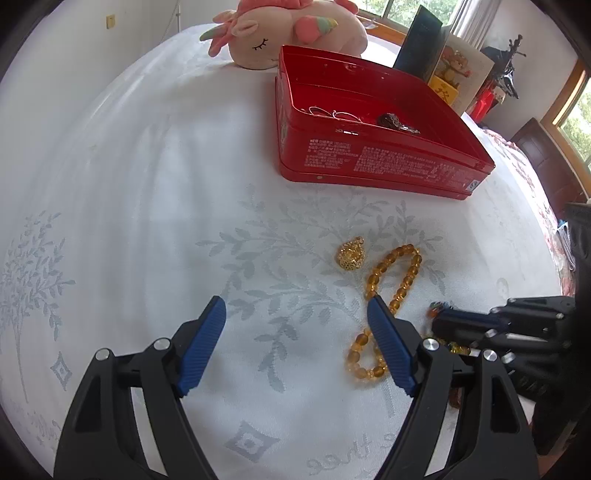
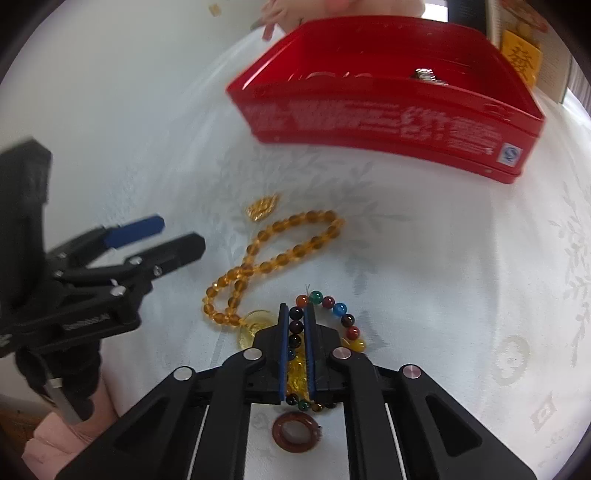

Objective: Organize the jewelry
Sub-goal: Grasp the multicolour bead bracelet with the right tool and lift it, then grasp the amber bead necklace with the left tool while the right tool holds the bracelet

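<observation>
The left claw (image 1: 295,306) stood with its blue-padded fingers wide apart, holding nothing, low in the left wrist view above a white cloth with a grey leaf pattern (image 1: 147,206); whether this covered a tabletop or a bed could not be told. The right claw (image 2: 297,314) was clamped on a bracelet of multicoloured beads (image 2: 341,314), its two fingers nearly together at lower centre of the right wrist view, with several dark beads pinched between the pads and the rest of the loop curving out to the right. An amber bead necklace (image 1: 397,273) lay in a figure-eight on the cloth, right of centre in the left wrist view, its lower loop partly hidden behind the left claw's right finger. A small gold filigree pendant (image 1: 350,254) lay just beside the necklace's upper loop, to its left, apart from it. A brown ring-shaped piece (image 2: 297,432) lay on the cloth beneath the right claw, at bottom centre of the right wrist view. A red tin box (image 1: 369,162) sat open at upper centre, well apart from the loose pieces, containing thin silver hoops (image 1: 332,112) and a dark item (image 1: 395,122). A pink plush toy (image 1: 280,33) lay behind the box
</observation>
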{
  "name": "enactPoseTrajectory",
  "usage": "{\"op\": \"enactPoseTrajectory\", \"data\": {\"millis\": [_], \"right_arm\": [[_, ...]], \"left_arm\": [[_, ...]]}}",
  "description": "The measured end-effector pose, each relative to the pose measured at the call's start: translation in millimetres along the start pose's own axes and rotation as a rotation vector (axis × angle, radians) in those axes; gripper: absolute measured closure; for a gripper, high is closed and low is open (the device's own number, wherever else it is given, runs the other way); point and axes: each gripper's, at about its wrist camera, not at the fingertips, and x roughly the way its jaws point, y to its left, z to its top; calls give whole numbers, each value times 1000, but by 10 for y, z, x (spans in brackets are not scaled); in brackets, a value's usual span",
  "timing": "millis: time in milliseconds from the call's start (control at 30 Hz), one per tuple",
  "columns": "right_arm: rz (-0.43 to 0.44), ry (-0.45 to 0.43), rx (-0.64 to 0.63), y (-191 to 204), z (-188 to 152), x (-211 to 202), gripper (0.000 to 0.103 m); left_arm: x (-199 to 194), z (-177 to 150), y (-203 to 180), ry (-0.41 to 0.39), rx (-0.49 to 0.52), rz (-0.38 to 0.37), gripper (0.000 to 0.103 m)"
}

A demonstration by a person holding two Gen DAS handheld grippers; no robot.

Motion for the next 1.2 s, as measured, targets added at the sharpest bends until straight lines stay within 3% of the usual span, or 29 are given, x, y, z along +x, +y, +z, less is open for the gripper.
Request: {"op": "enactPoseTrajectory", "data": {"millis": [233,433,600,700,867,1000,1200], "right_arm": [[49,-118,81,-369,-131,-405,96],[67,-219,125,-675,-299,-913,96],[47,-280,138,-785,-299,-1086,96],[24,-279,142,-854,-321,-1093,96],[34,-236,150,-896,-302,-887,96],[43,-218,141,-866,-278,-804,96],[48,-215,141,-874,-266,-769,96]], "left_arm": [[52,9,-48,16,6,-3,25],[-67,81,-25,-13,-23,-18,25],[-190,134,-48,-44,-27,-22,25],[-126,119,-142,-26,-1,-20,24],[173,-2,-361,71,46,-50,24],[286,-33,-478,92,82,-37,26],[318,-44,-633,100,125,-51,58]]}}
